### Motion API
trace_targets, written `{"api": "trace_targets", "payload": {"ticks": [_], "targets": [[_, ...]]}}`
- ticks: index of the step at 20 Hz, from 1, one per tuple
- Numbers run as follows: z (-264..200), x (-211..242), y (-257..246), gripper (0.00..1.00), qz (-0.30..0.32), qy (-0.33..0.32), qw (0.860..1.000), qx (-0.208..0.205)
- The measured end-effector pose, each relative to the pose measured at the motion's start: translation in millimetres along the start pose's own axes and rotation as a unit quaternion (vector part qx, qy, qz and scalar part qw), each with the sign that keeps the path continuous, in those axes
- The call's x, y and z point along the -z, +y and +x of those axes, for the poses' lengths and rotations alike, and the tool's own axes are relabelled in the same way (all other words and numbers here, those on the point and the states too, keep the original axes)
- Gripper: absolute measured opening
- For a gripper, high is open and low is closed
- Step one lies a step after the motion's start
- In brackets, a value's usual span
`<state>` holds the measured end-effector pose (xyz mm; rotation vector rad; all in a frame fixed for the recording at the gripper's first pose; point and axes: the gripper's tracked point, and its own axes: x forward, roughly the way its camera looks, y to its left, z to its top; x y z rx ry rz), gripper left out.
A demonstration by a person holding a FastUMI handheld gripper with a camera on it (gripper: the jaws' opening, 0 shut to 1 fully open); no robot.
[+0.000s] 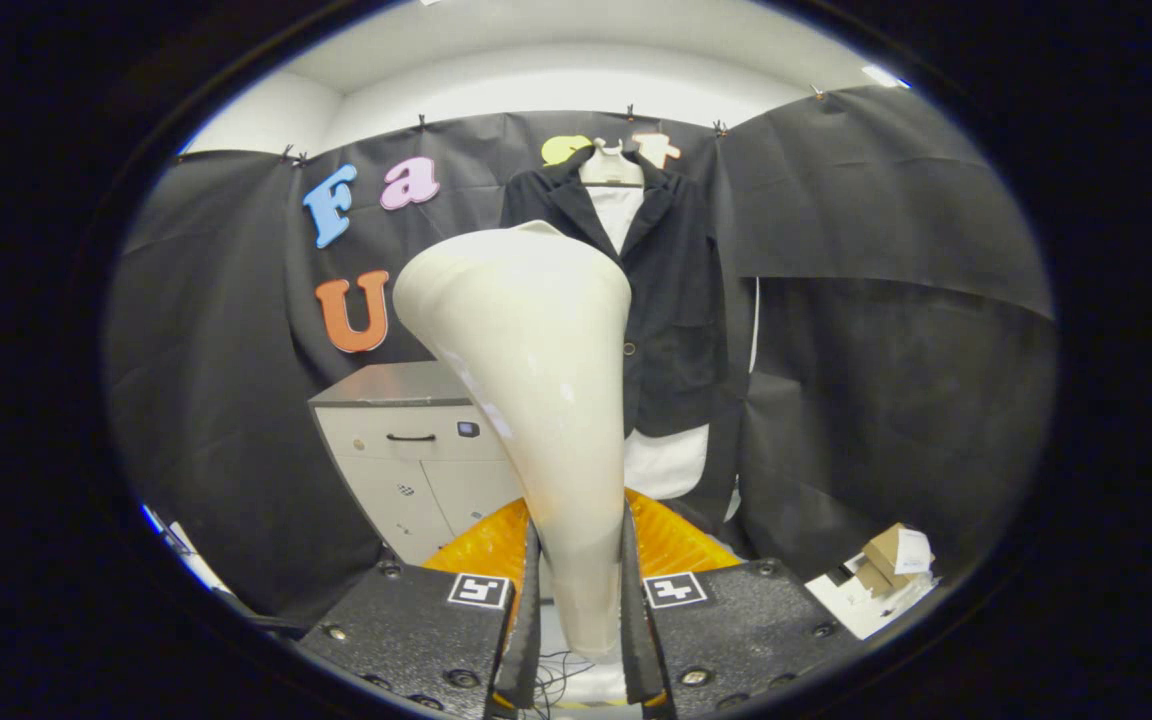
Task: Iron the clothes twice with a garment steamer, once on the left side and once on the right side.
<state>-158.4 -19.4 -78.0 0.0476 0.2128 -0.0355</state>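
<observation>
The garment steamer [526,400] is standing upright between the fingers of the hand-held gripper [581,600], which is closing on its narrow handle from both sides, with the wide head flaring above. Beyond it the dark jacket [671,290] is hanging over a white shirt [618,215] against the booth wall, well apart from the head. The smooth, tapered handle is looking prone to slipping or twisting. A drifting head risks missing one side. The grey cabinet [416,450] is standing left of the jacket.

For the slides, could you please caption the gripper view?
Hand-held gripper shut on steamer, aimed at the hanging jacket.
</observation>
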Motion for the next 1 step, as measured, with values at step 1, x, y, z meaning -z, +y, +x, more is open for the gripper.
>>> {"api": "trace_targets", "payload": {"ticks": [1], "targets": [[-1.1,-0.7,0.1,0.36,0.0,0.0,1.0,-0.002]]}}
